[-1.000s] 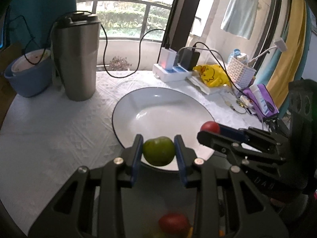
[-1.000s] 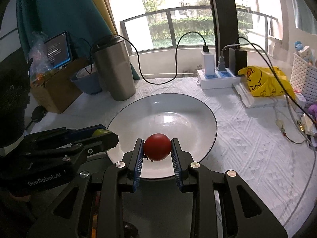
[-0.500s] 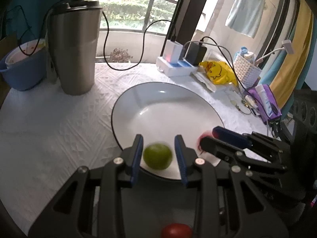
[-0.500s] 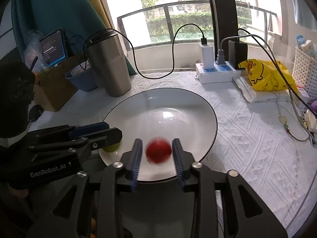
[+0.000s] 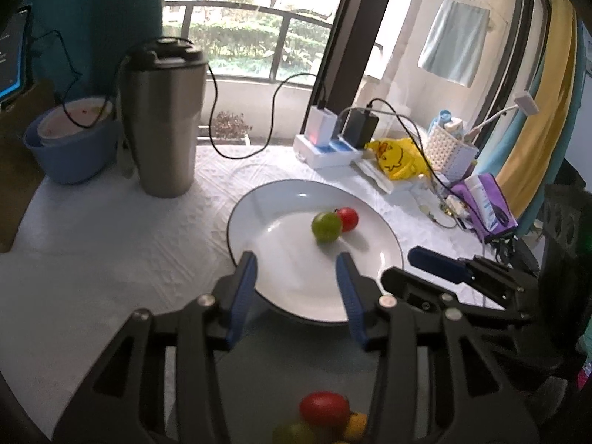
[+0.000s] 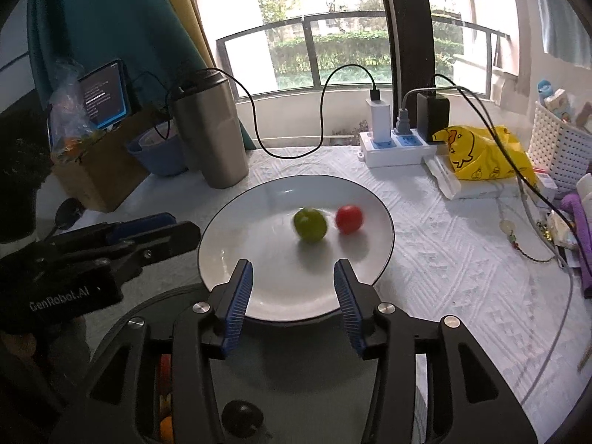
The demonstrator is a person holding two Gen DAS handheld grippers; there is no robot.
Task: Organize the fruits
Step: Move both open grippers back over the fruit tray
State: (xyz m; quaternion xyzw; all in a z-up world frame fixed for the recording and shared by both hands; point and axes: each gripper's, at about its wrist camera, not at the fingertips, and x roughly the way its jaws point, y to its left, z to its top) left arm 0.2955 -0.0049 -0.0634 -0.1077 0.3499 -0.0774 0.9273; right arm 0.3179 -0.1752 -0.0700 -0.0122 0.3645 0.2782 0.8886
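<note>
A green fruit (image 5: 326, 226) (image 6: 310, 225) and a red fruit (image 5: 347, 219) (image 6: 349, 218) lie side by side in the white plate (image 5: 370, 288) (image 6: 229, 244). My left gripper (image 5: 296, 270) is open and empty over the plate's near rim. My right gripper (image 6: 292, 277) is open and empty, also at the near rim; it shows in the left wrist view (image 5: 436, 262). More fruit, red, green and orange (image 5: 323, 409), lies below my left gripper.
A steel tumbler (image 5: 162, 118) and blue bowl (image 5: 66, 151) stand at the back left. A power strip with chargers (image 6: 399, 148), a yellow bag (image 6: 484, 155), a white basket (image 6: 558, 148) and loose cables sit at the back right.
Both grippers opened and let go of their fruits. The green and red fruits rolled to the middle of the plate. Both grippers drew back from the plate.
</note>
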